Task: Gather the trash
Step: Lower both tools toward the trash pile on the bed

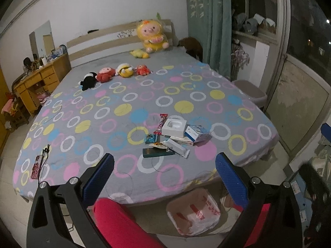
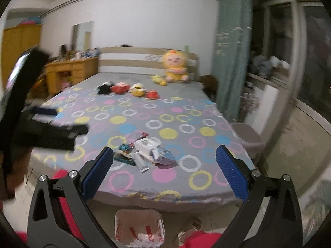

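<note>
Between both claws nothing held: left claw (image 1: 164, 174) and right claw (image 2: 164, 168) spread wide, short of the bed (image 1: 144, 86). Trash pile (image 1: 175, 137) near edge; bag (image 1: 193, 211) on floor below. Approach step; next, clamp one wrapper.

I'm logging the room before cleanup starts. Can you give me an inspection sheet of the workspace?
Surface: bed, grey sheet with coloured rings.
Job's things: pile of wrappers and small boxes near the foot; bag-lined bin on the floor below.
Clutter: row of small plush toys, large yellow plush doll at the headboard, patterned phone at the left edge.
Grippers: left gripper and right gripper open, empty, short of the pile.
Cables: black cable by the phone.
Surroundings: wooden desk, green curtain, lidded bin.
</note>
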